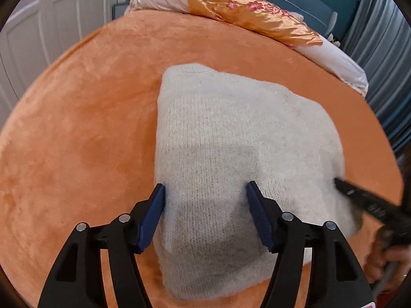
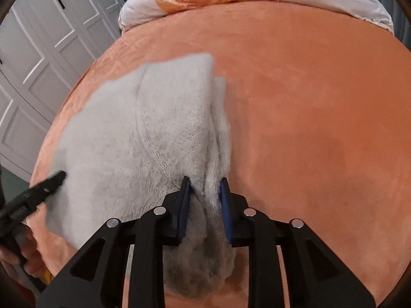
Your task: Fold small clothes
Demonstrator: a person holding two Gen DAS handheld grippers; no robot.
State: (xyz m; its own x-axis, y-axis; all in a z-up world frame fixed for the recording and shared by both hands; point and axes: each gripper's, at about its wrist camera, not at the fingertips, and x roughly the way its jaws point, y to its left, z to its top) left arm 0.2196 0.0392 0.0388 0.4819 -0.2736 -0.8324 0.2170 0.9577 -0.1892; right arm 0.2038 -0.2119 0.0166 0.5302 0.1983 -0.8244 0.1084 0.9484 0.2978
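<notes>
A folded light grey knitted sweater point(image 1: 231, 128) lies on an orange plush bedspread point(image 1: 77, 128). My left gripper point(image 1: 205, 192) stands open over its near left part. One blue pad sits at the sweater's left edge, the other rests on the knit, and a hump of fabric lies between them. In the right wrist view the sweater point(image 2: 128, 133) spreads to the left. My right gripper point(image 2: 204, 187) is shut on its bunched right edge, with layers pinched between the blue pads. The black finger point(image 2: 48, 182) of the left gripper touches the sweater's left side.
A white rolled quilt with an orange floral satin cover point(image 1: 244, 7) lies along the head of the bed. White wardrobe doors point(image 2: 51, 38) stand to the left and a grey-blue curtain point(image 1: 385, 51) hangs to the right. A hand point(image 1: 385, 264) holds the right gripper's handle.
</notes>
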